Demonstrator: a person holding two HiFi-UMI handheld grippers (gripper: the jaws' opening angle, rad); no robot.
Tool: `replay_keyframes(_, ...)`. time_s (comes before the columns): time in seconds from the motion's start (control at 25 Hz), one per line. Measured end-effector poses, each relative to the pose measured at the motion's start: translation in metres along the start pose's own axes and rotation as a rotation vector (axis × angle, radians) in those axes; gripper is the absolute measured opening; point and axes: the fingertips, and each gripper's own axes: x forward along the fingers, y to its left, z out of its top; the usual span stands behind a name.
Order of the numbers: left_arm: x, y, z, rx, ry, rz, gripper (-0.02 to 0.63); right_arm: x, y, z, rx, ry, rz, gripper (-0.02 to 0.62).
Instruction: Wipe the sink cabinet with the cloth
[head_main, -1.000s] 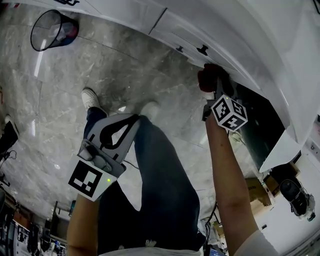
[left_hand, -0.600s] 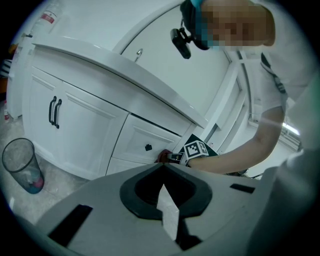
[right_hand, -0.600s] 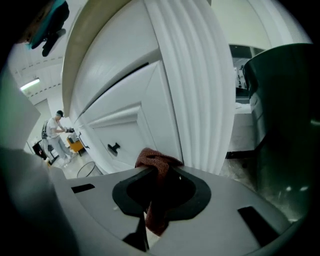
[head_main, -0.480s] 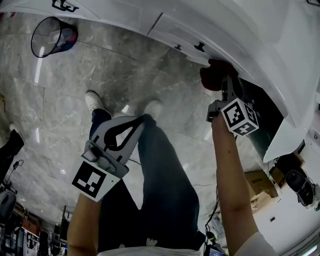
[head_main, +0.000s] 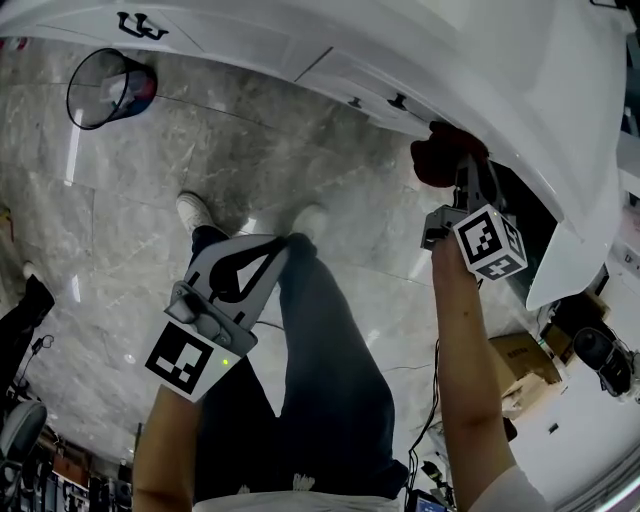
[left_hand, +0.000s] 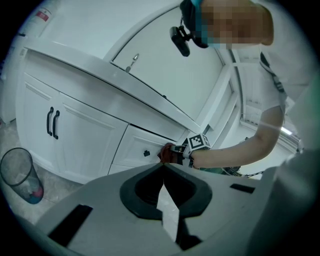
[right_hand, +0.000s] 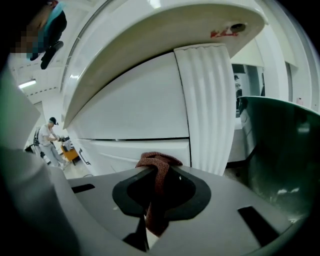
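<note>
Right gripper (right_hand: 151, 175) is clamped on the soft, limp cloth (right_hand: 156, 161), seemingly touching the cabinet (right_hand: 135, 112); a bunched fold probably grips best.

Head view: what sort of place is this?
Probably a bathroom or kitchen-style vanity area, perhaps a mock-up: a white sink cabinet with black handles, a tap above it, a grey marble-look floor and a mesh waste bin.
</note>
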Motion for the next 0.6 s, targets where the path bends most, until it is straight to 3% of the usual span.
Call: replay_keyframes(0.6, -0.034, 0.027, -0.007, -0.061, -0.031, 0.039, 0.011, 0.032, 0.083, -0.001, -0.078, 0.02, 0.095, 0.058)
